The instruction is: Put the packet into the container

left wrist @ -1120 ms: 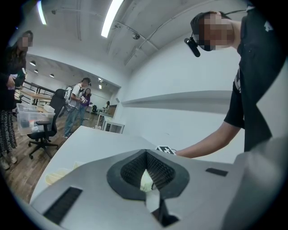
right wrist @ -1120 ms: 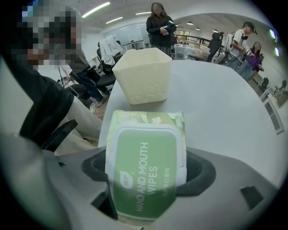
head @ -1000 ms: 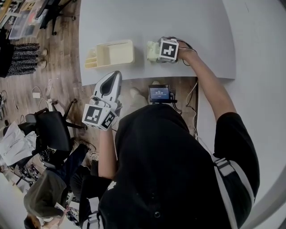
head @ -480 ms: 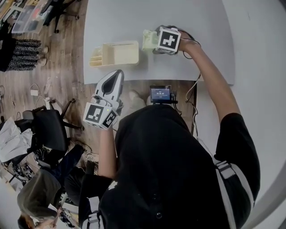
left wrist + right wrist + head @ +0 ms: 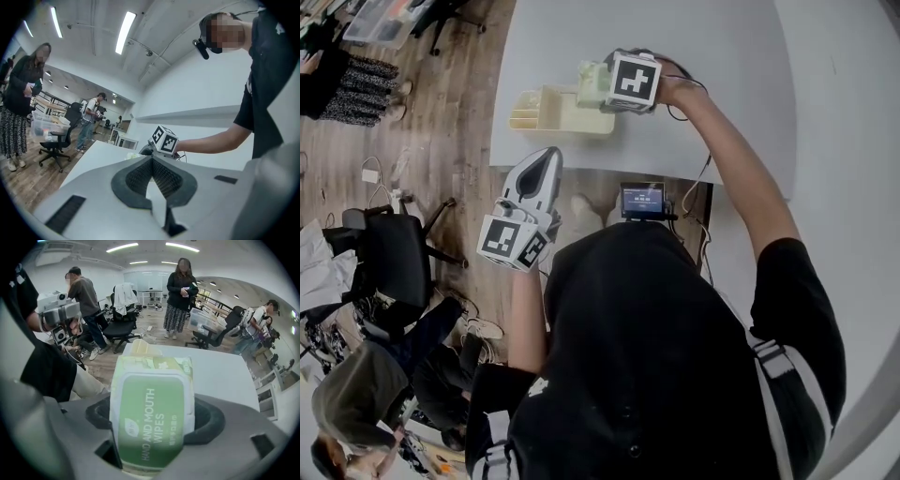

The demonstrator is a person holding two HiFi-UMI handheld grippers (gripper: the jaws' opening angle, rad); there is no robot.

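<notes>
Now the right gripper (image 5: 609, 86), clamped wide on the packet (image 5: 590, 82) at top centre, seemingly above the right edge of the container (image 5: 548, 111), could drop it onto the rim if released early; left gripper (image 5: 546, 164) closed, empty

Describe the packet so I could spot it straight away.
On the white table stands a pale yellow container. By its right end, the right gripper holds the packet in its jaws: a soft pale-green pack whose darker green lid reads HAND AND MOUTH WIPES, the only green thing there.
</notes>
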